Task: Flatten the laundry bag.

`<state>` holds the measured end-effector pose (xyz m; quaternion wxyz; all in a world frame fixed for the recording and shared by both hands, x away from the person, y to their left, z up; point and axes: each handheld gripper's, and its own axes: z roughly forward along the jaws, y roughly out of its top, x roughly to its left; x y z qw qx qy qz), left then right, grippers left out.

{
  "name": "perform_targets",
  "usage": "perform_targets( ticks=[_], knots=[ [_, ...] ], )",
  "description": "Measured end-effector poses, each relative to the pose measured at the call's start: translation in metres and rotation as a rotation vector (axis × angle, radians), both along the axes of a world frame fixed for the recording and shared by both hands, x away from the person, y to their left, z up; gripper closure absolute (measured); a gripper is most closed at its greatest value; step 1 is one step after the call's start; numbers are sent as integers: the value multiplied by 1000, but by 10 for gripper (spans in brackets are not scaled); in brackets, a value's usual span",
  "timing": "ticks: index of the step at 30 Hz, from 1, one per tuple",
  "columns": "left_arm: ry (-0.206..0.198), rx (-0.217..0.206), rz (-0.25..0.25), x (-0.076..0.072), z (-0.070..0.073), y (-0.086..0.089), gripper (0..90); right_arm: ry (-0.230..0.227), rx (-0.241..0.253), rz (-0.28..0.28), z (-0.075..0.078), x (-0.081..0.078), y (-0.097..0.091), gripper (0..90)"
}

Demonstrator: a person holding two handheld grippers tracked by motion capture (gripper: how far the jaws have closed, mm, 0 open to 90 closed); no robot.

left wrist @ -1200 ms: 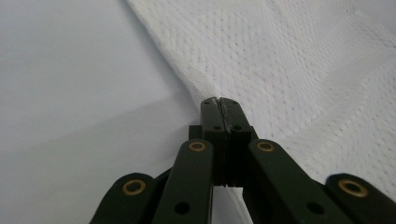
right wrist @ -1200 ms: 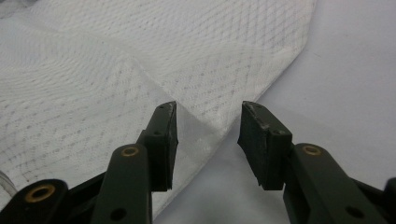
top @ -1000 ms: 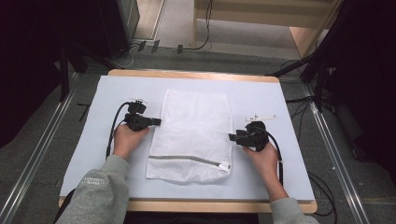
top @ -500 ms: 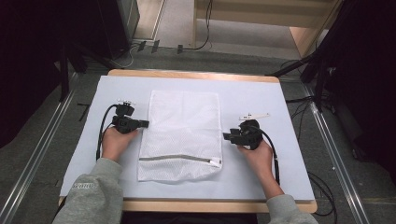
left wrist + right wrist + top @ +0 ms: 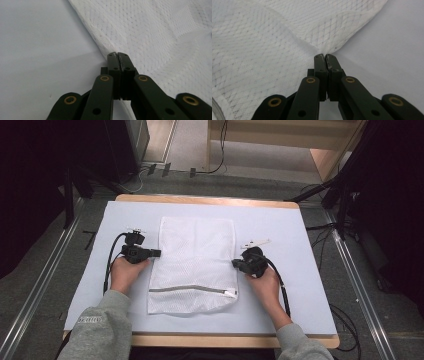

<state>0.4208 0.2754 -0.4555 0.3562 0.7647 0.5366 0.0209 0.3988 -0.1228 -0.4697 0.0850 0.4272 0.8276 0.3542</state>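
Note:
A white mesh laundry bag (image 5: 195, 260) lies flat on the pale mat (image 5: 285, 225), its grey zipper (image 5: 192, 290) near the front end. My left gripper (image 5: 159, 253) is shut on the bag's left edge; the left gripper view has the jaws (image 5: 117, 53) pinched together on puckered mesh (image 5: 162, 32). My right gripper (image 5: 234, 264) grips the right edge. Its jaws have just closed, and in the right gripper view they (image 5: 324, 55) are pressed together on a gathered fold of the mesh (image 5: 262, 50).
The mat covers a wooden table (image 5: 210, 200) whose edges drop to the floor. Metal rails (image 5: 45, 280) run along both sides. Black cables (image 5: 107, 265) trail from each gripper over the mat. Bare mat lies left, right and behind the bag.
The bag and both hands have shifted to the left across the mat. The right gripper has moved in to the bag's right edge.

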Motion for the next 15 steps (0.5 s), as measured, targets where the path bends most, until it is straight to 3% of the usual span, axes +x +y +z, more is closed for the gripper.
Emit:
perform_targets(
  ticks=[5,7,9,10,13,15],
  knots=[
    [-18,9,-4,9,0,-4,900,-37,-41,-10,2,11,-2,900],
    [-17,6,-6,11,-1,-4,883,-28,-26,-23,0,18,-7,892],
    [-33,14,-12,9,1,-5,808,-13,10,-30,-1,21,-10,797],
    [-45,32,-25,6,5,-4,787,-7,10,-43,0,20,-11,758],
    [-58,17,-46,-5,14,-2,716,-29,18,-16,11,9,-15,752],
    [-58,2,-68,-16,21,0,704,-35,55,2,20,-2,-19,786]
  ],
)
